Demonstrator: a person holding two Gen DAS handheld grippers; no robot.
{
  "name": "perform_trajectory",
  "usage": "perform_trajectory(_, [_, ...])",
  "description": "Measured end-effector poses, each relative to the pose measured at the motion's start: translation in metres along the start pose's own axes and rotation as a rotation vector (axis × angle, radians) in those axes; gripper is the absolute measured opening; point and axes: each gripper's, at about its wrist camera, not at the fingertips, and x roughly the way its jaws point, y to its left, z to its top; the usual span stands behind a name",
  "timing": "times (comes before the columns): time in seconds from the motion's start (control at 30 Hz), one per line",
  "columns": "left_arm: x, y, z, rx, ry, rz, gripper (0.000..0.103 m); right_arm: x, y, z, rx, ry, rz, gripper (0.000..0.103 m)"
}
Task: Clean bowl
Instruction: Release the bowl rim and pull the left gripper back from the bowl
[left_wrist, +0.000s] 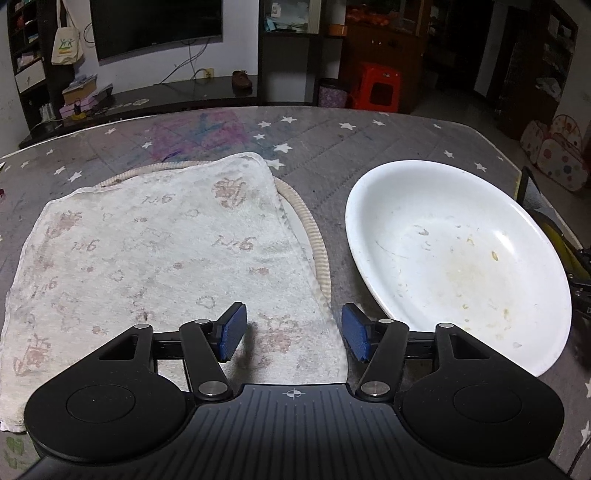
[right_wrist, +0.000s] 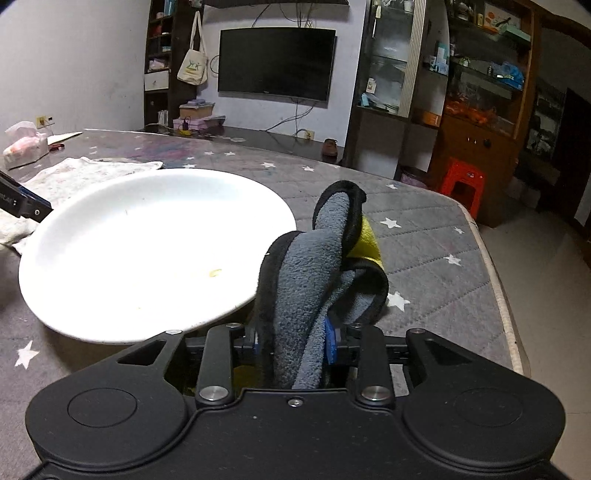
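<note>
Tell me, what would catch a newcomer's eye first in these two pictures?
Most striking is the big white bowl on the star-patterned table cover, its inside speckled with yellowish food bits. Beside it lies a faded printed towel, with the left gripper poised over its near corner, jaws apart and empty. In the other view, a grey, black-edged cloth with a yellow side sits bunched between the jaws of the right gripper, next to the bowl's rim.

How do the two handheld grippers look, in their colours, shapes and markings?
Both are matte black. The left gripper has a ribbed top plate with a small white crosshair mark, two round housings with disc insets, angled link arms with silver pivot pins, and blue textured pads. The right gripper has the same build, with a smooth plate and a small centre screw. No cables or sleeves show.
</note>
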Motion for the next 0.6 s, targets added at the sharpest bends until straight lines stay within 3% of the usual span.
perform_trajectory(0.27, [0.004,-0.005,-0.005,0.018,-0.002,0.000,0.065,-0.008,-0.002,0.005,-0.008,0.016,-0.022,0.049])
perform_trajectory(0.6, [0.004,-0.006,-0.012,0.030,-0.023,0.011,0.069,-0.038,-0.004,0.006,0.030,-0.033,-0.030,0.060])
